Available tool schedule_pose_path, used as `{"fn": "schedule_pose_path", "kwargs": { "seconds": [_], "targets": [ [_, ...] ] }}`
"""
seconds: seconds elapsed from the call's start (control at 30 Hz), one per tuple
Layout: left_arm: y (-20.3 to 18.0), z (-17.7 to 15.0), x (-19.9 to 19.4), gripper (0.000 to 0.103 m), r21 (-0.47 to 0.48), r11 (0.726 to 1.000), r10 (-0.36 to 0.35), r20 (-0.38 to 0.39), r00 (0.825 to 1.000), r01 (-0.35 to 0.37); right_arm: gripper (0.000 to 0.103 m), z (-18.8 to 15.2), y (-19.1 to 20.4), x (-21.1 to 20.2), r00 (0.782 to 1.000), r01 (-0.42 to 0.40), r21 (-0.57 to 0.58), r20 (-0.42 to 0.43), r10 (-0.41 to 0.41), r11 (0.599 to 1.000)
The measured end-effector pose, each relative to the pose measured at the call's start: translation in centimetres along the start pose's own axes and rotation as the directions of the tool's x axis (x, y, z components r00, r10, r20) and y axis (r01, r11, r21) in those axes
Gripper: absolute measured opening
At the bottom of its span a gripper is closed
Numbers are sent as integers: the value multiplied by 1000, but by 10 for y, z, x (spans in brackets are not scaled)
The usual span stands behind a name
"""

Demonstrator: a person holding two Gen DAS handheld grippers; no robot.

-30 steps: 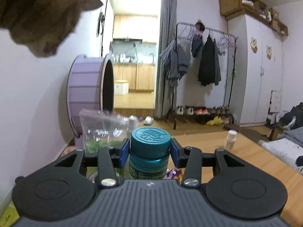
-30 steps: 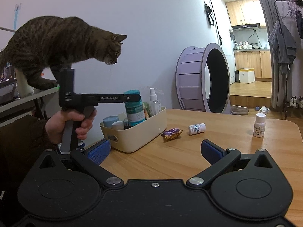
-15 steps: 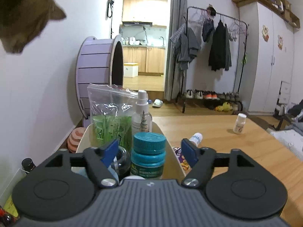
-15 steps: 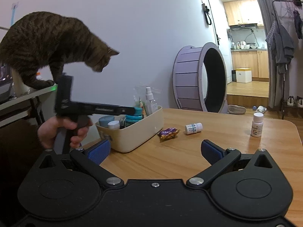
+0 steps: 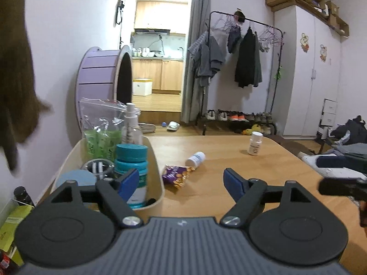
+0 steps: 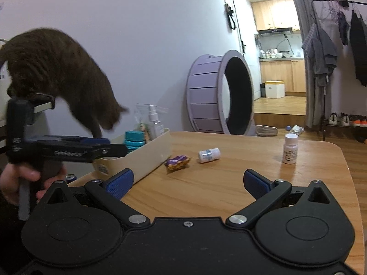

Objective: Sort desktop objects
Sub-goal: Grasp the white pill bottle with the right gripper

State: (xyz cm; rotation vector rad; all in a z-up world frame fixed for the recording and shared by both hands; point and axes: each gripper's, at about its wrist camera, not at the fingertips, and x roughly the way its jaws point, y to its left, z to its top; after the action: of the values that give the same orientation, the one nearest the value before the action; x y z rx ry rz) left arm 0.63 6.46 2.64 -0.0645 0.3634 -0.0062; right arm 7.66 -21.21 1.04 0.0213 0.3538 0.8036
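A teal-capped bottle point(image 5: 132, 169) stands inside the cream bin point(image 5: 156, 160), beside a spray bottle point(image 5: 131, 126), a bag of green packets point(image 5: 101, 135) and a blue-lidded jar point(image 5: 75, 178). My left gripper point(image 5: 181, 182) is open, pulled back from the bin, empty. On the wooden table lie a purple snack packet point(image 5: 175, 175) and a small white bottle on its side point(image 5: 195, 158); a white pill bottle point(image 5: 254, 143) stands upright. My right gripper point(image 6: 187, 181) hangs open and empty over the table's near edge. The right view also shows the bin point(image 6: 146, 155), packet point(image 6: 177, 162) and both white bottles.
A tabby cat point(image 6: 62, 78) leans down from a ledge over the bin, blurred. A hand point(image 6: 20, 178) holds the left gripper at the table's left end. A purple cat wheel point(image 6: 220, 94) stands behind the table. A clothes rack point(image 5: 243, 68) is farther back.
My left gripper opened, left the teal-capped bottle standing in the bin, then drew back and swung right. The cat has lowered its head toward the bin. The right gripper stayed open.
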Motion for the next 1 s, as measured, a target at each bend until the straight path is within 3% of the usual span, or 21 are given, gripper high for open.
{"fn": "schedule_pose_path", "kwargs": {
  "seconds": [0.17, 0.4, 0.73, 0.83, 1.0],
  "targets": [
    [-4, -2, -2, 80, -1, 1000, -25, -10, 1000, 25, 103, 5, -7, 6, 999, 32, -2, 1, -32, 999],
    [-8, -6, -3, 80, -1, 998, -58, -21, 998, 58, 103, 31, -38, 25, 991, 136, -45, -15, -137, 990],
    [-9, -11, -3, 80, 18, 996, -89, -14, 996, 90, 102, 40, -100, 109, 951, 277, -92, -113, -287, 956],
    [-10, -13, -3, 80, 24, 995, -99, -12, 995, 99, 98, 42, -110, 128, 944, 298, -100, -119, -309, 949],
    [-10, -15, -3, 80, 33, 993, -115, -8, 993, 115, 78, 44, -129, 155, 942, 300, -49, -143, -304, 953]
  ]
}}
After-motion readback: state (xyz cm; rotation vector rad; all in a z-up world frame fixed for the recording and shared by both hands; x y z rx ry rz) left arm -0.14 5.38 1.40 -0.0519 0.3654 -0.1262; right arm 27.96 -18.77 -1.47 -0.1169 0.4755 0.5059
